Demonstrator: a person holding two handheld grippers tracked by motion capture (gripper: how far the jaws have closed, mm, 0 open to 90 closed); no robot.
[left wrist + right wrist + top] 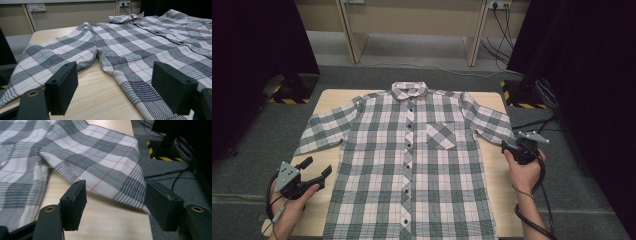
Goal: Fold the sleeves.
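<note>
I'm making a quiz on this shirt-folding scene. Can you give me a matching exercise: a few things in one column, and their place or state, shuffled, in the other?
Things:
1. left claw
2. right claw
3. chest pocket
4. collar

Places or states:
A. at the table's far edge
B. open, at the cuff of the shirt's right-hand sleeve
C. open, near the shirt's left-hand side seam
D. on the shirt front, right of the button row

Pairs: 1-C, 2-B, 3-D, 4-A

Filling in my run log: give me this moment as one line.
shirt: flat, buttoned, on table | left gripper: open, beside left hem | right gripper: open at right sleeve cuff, not gripping
</note>
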